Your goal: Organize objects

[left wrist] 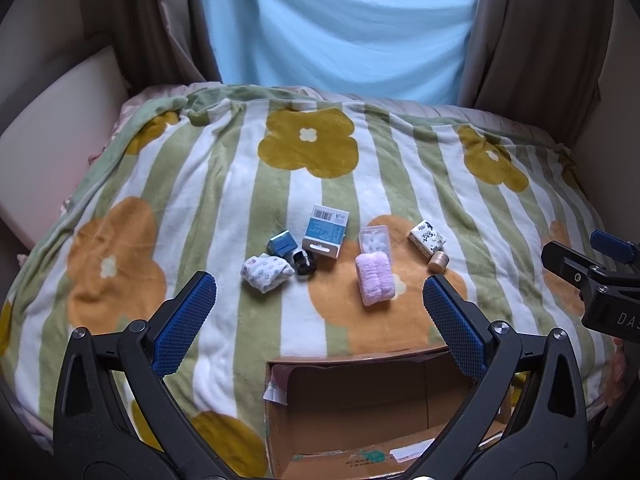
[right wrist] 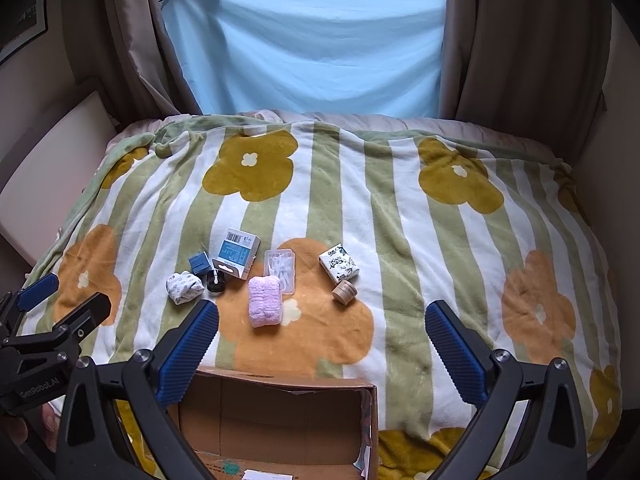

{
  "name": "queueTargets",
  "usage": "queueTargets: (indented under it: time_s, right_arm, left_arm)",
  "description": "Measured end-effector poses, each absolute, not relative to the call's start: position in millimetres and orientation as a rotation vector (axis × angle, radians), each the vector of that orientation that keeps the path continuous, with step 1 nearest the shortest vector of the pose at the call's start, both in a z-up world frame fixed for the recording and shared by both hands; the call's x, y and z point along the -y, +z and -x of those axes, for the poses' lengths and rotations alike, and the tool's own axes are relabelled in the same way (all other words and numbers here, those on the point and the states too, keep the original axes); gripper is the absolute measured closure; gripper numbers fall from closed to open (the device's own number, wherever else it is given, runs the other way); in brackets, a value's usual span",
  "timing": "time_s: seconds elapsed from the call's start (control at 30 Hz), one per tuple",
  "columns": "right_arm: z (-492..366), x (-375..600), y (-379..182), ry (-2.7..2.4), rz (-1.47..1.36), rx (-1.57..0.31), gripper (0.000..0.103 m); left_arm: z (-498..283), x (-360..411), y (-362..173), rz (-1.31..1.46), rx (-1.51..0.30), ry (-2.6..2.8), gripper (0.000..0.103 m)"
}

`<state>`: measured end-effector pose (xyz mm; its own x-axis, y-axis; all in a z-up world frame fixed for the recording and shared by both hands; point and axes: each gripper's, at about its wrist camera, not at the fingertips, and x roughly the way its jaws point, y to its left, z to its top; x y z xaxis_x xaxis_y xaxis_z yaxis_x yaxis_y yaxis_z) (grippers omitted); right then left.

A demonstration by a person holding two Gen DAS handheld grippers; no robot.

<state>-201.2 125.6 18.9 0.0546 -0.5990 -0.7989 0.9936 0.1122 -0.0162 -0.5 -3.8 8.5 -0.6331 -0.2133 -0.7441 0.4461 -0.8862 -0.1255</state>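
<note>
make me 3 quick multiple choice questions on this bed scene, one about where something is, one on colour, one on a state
1. Where does the clear plastic case lie?
A. inside the cardboard box
B. just behind the folded towel
C. on the curtain sill

2. What colour is the folded towel?
A. pink
B. black
C. red

3. How stand the left gripper and right gripper?
A. both open, holding nothing
B. both shut on items
C. one shut on the towel

Answers: 1 B, the case touches the towel's far edge; 2 A, its fluffy pile is pale pink; 3 A, blue pads are spread wide with only blanket between.
</note>
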Motion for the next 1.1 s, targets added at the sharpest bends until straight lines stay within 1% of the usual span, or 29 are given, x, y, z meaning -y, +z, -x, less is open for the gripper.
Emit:
queueTargets:
  time_s: [0.73,1.1]
  right_arm:
    - [201,-126,20,-1.329,-0.642,-0.769,0.001]
    - [207,-120,34,-1.319,-0.612,-0.775,0.0]
  left_arm:
    - [-4,7,7,-1.045,-0.483,-2.461,0.0]
    - [-6,24,6,-1.034,-0.611,-2.413,0.0]
